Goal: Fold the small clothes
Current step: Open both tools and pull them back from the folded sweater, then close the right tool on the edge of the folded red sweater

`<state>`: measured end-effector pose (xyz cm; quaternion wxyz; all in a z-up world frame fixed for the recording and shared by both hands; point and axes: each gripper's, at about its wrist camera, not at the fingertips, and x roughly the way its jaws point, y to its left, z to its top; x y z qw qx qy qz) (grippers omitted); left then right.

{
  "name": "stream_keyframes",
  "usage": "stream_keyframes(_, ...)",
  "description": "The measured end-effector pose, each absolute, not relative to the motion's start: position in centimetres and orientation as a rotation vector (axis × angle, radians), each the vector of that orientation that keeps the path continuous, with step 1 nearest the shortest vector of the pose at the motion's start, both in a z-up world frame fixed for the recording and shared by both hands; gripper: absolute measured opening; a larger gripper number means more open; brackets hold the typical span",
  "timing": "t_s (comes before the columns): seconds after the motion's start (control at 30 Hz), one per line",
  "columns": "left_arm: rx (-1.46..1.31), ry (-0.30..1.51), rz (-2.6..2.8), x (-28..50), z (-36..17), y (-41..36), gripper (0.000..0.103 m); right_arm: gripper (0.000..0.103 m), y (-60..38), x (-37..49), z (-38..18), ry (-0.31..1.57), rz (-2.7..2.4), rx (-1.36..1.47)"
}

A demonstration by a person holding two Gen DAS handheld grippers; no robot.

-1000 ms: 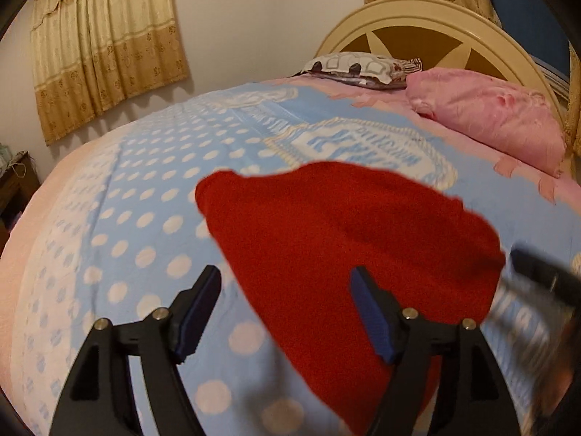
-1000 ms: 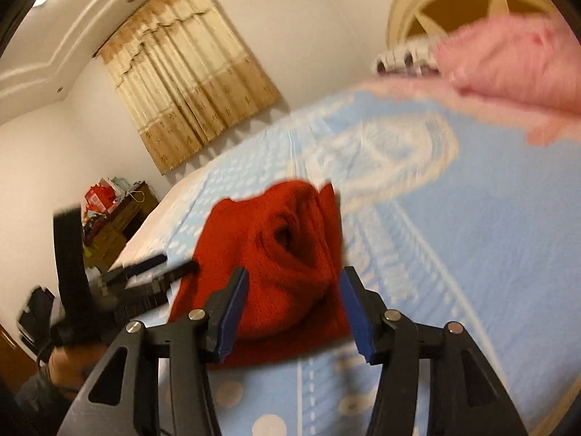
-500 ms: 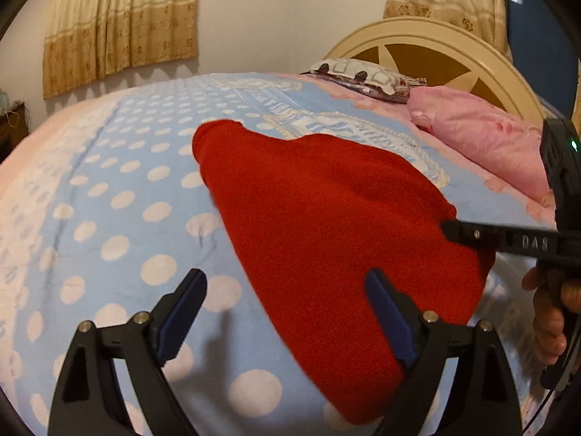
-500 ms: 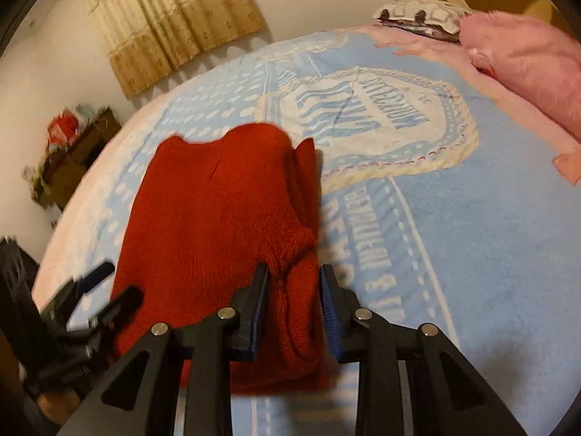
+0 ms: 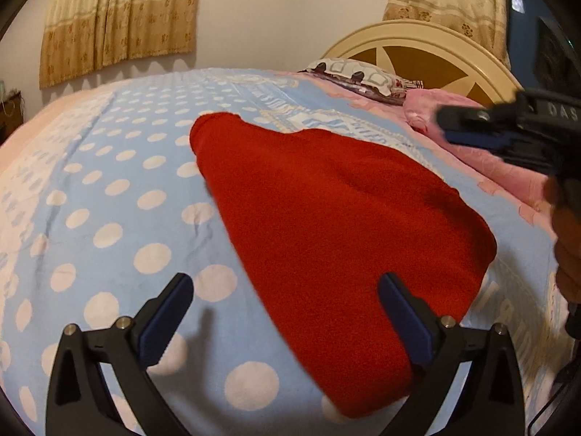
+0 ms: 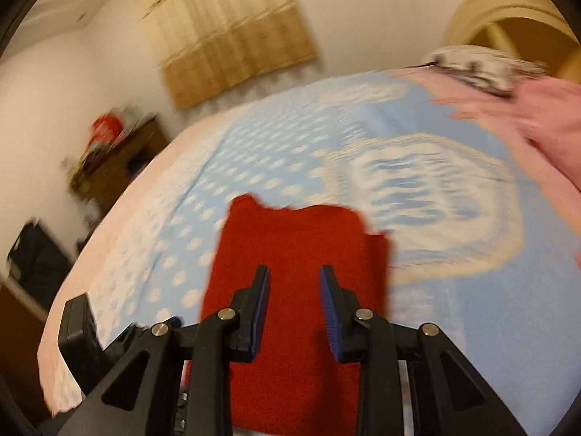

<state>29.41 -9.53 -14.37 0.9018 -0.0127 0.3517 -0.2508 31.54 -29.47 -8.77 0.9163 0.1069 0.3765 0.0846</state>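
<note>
A red knit garment point(image 5: 337, 225) lies folded flat on the blue dotted bed cover point(image 5: 109, 218). My left gripper point(image 5: 287, 312) hovers low over its near edge, jaws opening wide; the cloth lies under the gap and beside the right finger, unpressed. In the left wrist view my right gripper point(image 5: 472, 134) floats at the upper right, clear of the garment. In the blurred right wrist view the right gripper point(image 6: 295, 290) hangs above the red garment point(image 6: 297, 247) with a narrow gap and nothing held between its pads.
A pink pillow point(image 5: 501, 167) and a patterned pillow point(image 5: 356, 76) lie by the cream headboard point(image 5: 417, 47). A hand point(image 5: 570, 247) holds the right gripper at the right edge. A cluttered dark dresser point(image 6: 120, 160) stands beyond the bed's left side.
The left jaws spread wider. The right jaws narrowed around the garment's folded right edge, then the gripper drew up and away from it; the garment now lies flat.
</note>
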Motion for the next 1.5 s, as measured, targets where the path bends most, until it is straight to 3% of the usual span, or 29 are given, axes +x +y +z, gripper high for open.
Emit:
stream_keyframes(0.2, -0.081, 0.751, -0.529, 29.7, -14.7, -8.8, 0.103, 0.028, -29.5, 36.3, -14.9, 1.019, 0.070, 0.082)
stream_keyframes(0.37, -0.088, 0.761, -0.546, 29.8, -14.9, -8.8, 0.103, 0.027, -32.7, 35.2, -15.5, 0.999, 0.127, 0.245)
stream_keyframes(0.7, -0.104, 0.775, -0.543, 30.1, -15.0, -8.6, 0.103, 0.029, -28.3, 28.2, -11.4, 0.769, 0.187, 0.030)
stream_keyframes(1.07, -0.083, 0.780, -0.549, 30.0, -15.2, -8.9, 0.103, 0.029, -28.3, 24.8, -15.4, 0.903, 0.152, -0.038)
stream_keyframes(1.5, -0.163, 0.832, -0.601, 30.6, -15.7, -8.4, 0.103, 0.029, -27.7, 23.9, -15.8, 0.870, 0.125, -0.043)
